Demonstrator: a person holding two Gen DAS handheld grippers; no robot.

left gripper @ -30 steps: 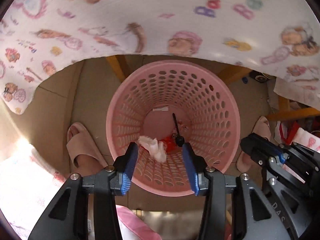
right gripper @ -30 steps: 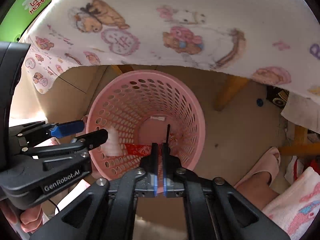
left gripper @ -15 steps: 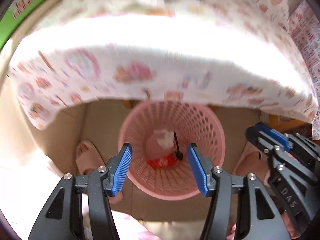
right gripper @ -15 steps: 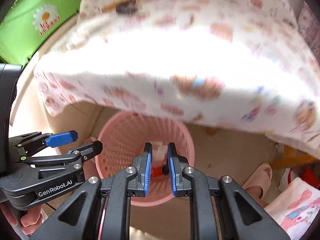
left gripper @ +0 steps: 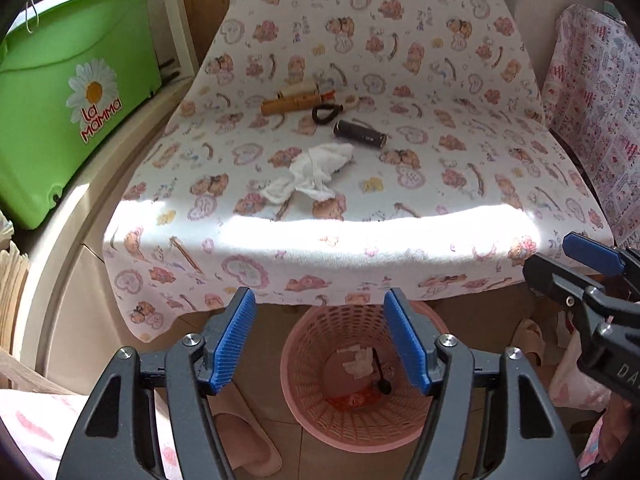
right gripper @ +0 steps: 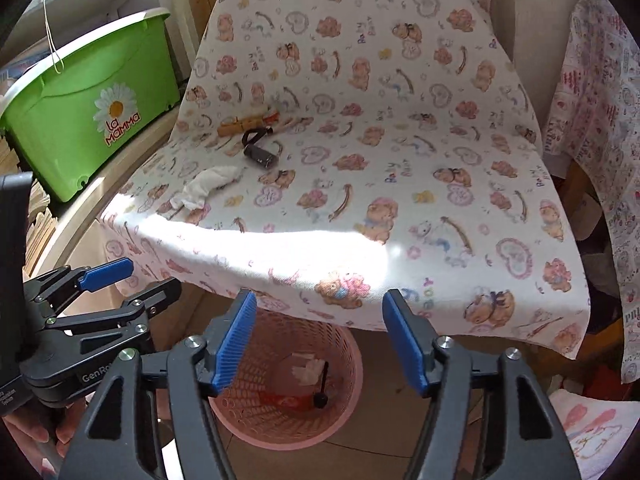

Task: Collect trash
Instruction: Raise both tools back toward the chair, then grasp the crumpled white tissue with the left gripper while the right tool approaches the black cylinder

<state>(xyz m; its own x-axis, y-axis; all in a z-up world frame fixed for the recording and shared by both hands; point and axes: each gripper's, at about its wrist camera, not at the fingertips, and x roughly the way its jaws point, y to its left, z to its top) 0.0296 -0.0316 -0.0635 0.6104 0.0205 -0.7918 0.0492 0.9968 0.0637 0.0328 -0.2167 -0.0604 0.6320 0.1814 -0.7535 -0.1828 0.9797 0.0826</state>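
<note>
A pink perforated basket [left gripper: 304, 412] [right gripper: 352, 380] stands on the floor under the table's front edge. It holds white tissue [left gripper: 358, 362], a red wrapper [right gripper: 286, 400] and a black stick [right gripper: 322, 386]. On the bear-print cloth lie a crumpled white tissue [left gripper: 316, 170] [right gripper: 206, 188], a black cylinder [left gripper: 360, 133] [right gripper: 260, 156], a black loop [left gripper: 326, 112] and wooden tubes [left gripper: 292, 102]. My left gripper [left gripper: 320, 342] hangs above the basket, its jaws opening with nothing between them. My right gripper [right gripper: 318, 344] is beside it, jaws also opening and empty.
A green bin [left gripper: 60, 92] marked with a daisy sits on a shelf at the left. A cloth-draped chair [left gripper: 592, 92] stands at the right. A person's slippered feet [left gripper: 240, 444] rest on the floor by the basket.
Both grippers rose from inside the basket mouth to above the table edge and tilted up. Both sets of jaws spread. The tissue and the black stick now lie in the basket.
</note>
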